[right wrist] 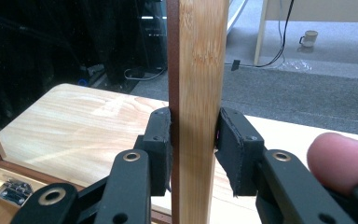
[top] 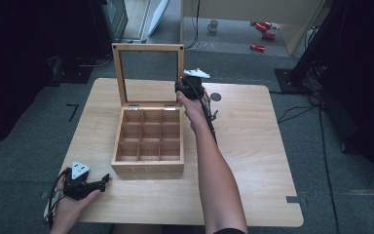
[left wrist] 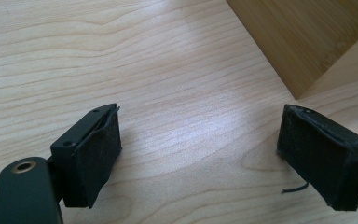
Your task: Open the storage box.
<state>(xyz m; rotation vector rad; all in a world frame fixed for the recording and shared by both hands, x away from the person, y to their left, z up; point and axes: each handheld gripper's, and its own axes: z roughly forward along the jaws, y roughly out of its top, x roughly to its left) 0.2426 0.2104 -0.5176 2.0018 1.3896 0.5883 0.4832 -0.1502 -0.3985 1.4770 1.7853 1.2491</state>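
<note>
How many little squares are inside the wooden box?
9. The wooden box is split into a grid: three compartments along the back row, three across the middle, three along the front. All look empty; none seem hidden.

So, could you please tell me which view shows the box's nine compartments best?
The high view: it looks down into all nine compartments. The left gripper view catches just an outer corner of the box; the right gripper view shows its lid frame.

A wooden box (top: 148, 141) with nine compartments is sitting open on the desk (top: 253, 146), its lid (top: 148, 73) standing upright. The right claw (top: 184, 87) is meeting the lid's right edge (grip unclear), while the left claw (top: 106, 179) is resting near the box's front-left corner.
</note>
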